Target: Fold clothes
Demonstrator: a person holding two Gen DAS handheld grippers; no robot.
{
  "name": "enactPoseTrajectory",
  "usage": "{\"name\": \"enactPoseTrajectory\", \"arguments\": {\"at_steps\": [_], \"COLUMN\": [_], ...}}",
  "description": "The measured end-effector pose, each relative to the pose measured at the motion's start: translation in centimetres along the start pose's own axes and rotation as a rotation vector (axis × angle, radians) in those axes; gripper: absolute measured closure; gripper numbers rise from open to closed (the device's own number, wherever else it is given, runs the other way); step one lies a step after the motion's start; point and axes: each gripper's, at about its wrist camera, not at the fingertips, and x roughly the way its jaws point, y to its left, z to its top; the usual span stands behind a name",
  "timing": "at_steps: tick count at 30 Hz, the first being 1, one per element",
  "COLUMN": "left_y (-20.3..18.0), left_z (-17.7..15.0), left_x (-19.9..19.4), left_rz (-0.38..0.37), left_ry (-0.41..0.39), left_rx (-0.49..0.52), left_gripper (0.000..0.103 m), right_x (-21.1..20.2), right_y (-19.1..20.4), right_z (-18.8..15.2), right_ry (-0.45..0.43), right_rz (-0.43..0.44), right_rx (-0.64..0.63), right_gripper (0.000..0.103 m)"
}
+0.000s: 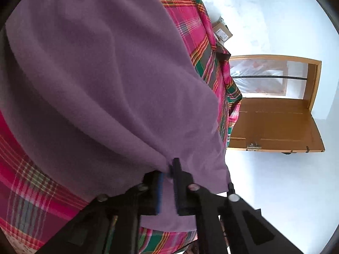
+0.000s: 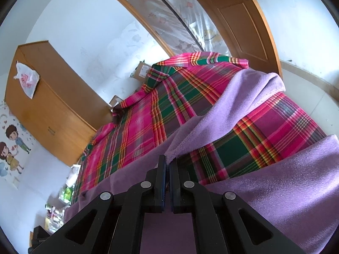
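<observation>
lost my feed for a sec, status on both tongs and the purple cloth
Left tongs shut on purple fleece, cloth draped ahead. Right tongs shut on another edge. Fleece lies over the plaid bedspread. Nothing in the way.

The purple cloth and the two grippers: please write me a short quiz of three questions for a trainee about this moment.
1. True or false: the left gripper is shut on the purple cloth.
2. Multiple choice: what lies under the purple cloth?
A. a bare wooden table
B. a plaid sheet in pink and green
C. a white towel
3. Fill the gap: in the right wrist view, the right gripper pinches an edge of the ______ cloth.

Key
1. True; a fold of cloth sits between its fingers.
2. B.
3. purple; the cloth rises from the closed fingers across the plaid sheet.
</observation>
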Motion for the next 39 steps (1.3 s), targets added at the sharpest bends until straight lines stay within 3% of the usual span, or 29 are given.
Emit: {"name": "enactPoseTrajectory", "arguments": {"at_steps": [11, 22, 33, 39], "left_y": [-1.2, 0.2, 3.3, 4.8], "left_z": [0.4, -0.7, -0.8, -0.5], "left_x": [-3.5, -4.4, -4.6, -4.4], "left_rz": [-0.120, -0.118, -0.052, -0.065], "left_ry": [-0.059, 0.020, 0.025, 0.023], "left_rx": [0.075, 0.114, 0.091, 0.042], "left_gripper": [0.100, 0.100, 0.100, 0.099], "right_x": [-4.5, -10.3, -10.1, -9.0], "right_y": [3.0, 4.4, 0.7, -0.8], "right_z": [0.1, -3.3, -7.9, -9.3], "right_ry": [-0.100, -0.191, -0.117, -0.075], "right_rz": [-0.001, -0.049, -0.158, -0.189], "right_rx": [-0.082, -0.117, -0.071, -0.050], "right_gripper": [0.100, 0.100, 0.100, 0.100]}}
